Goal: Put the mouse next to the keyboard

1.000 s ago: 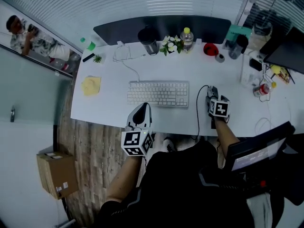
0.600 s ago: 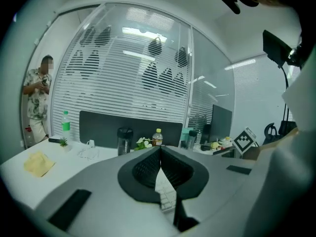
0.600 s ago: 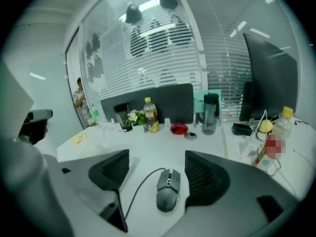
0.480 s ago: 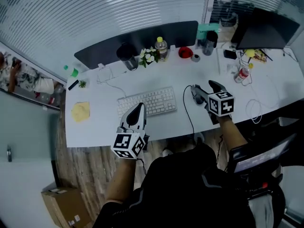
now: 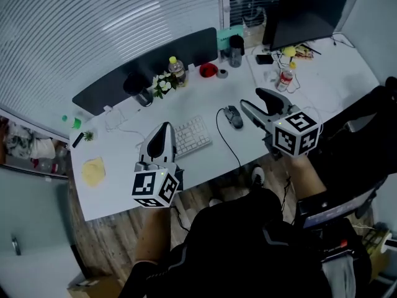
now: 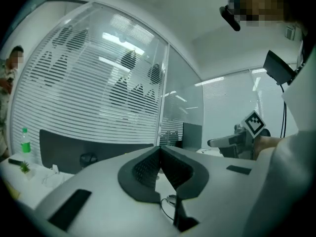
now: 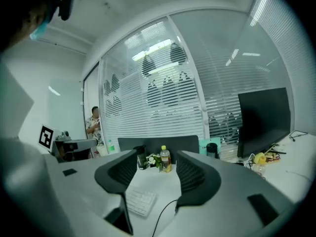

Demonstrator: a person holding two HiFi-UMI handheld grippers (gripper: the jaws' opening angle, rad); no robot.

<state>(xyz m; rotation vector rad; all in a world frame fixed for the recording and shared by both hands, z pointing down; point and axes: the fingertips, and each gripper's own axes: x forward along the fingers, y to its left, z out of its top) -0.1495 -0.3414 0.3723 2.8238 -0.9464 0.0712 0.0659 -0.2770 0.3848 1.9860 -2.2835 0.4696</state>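
Note:
The white keyboard [image 5: 192, 135] lies on the white desk [image 5: 124, 160]. The dark mouse [image 5: 234, 117] rests just to its right, and its cable trails toward the front edge. My right gripper [image 5: 251, 98] hangs above the desk to the right of the mouse, apart from it. It is open, its jaws have just been closing, and nothing is between them. In the right gripper view the keyboard [image 7: 140, 201] shows below the right gripper [image 7: 158, 169]. My left gripper [image 5: 162, 129] hovers by the keyboard's left end, shut and empty, its fingers [image 6: 148, 167] meeting.
Along the desk's back stand a dark partition [image 5: 149, 61], a black cup [image 5: 138, 85], flowers [image 5: 162, 82], a yellow-capped bottle [image 5: 177, 70] and a red bowl [image 5: 208, 71]. A dark monitor [image 5: 304, 14] stands far right. A yellow cloth [image 5: 93, 169] lies at the left.
Both grippers have risen away from the desk, the right one the most. The mouse stays on the desk right of the keyboard. The head view has swung round.

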